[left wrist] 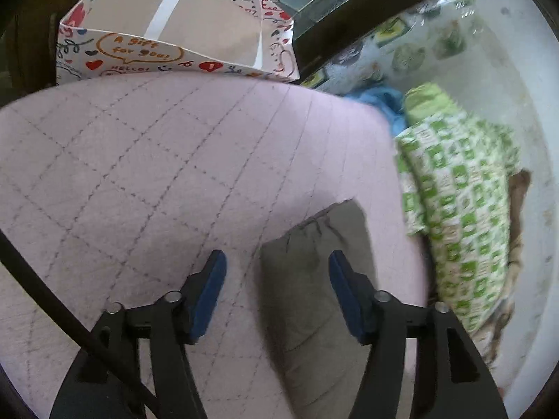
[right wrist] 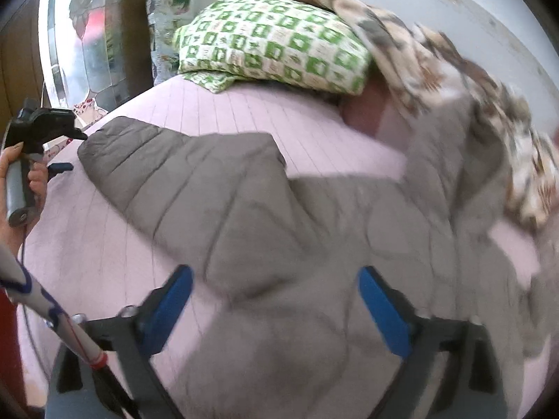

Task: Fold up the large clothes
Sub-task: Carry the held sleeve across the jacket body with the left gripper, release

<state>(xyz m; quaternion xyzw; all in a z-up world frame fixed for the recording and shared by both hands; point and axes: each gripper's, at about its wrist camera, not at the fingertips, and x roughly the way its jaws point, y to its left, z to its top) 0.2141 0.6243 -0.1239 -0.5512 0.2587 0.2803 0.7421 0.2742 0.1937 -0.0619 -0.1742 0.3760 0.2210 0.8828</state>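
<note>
1. Fingers of the left gripper [left wrist: 277,272] are spread above a grey jacket [left wrist: 314,279] sleeve end; nothing is pinched.
2. Fingers of the right gripper [right wrist: 276,291] are likewise spread over the jacket [right wrist: 279,227], spread on the pink quilt [right wrist: 104,244].
3. Blur obscures the jacket's right part beneath a brown patterned blanket [right wrist: 454,87].
4. Only the left view shows the gift bag [left wrist: 167,35] beyond the quilt [left wrist: 174,157]; the green pillow [right wrist: 276,45] appears in both.
</note>
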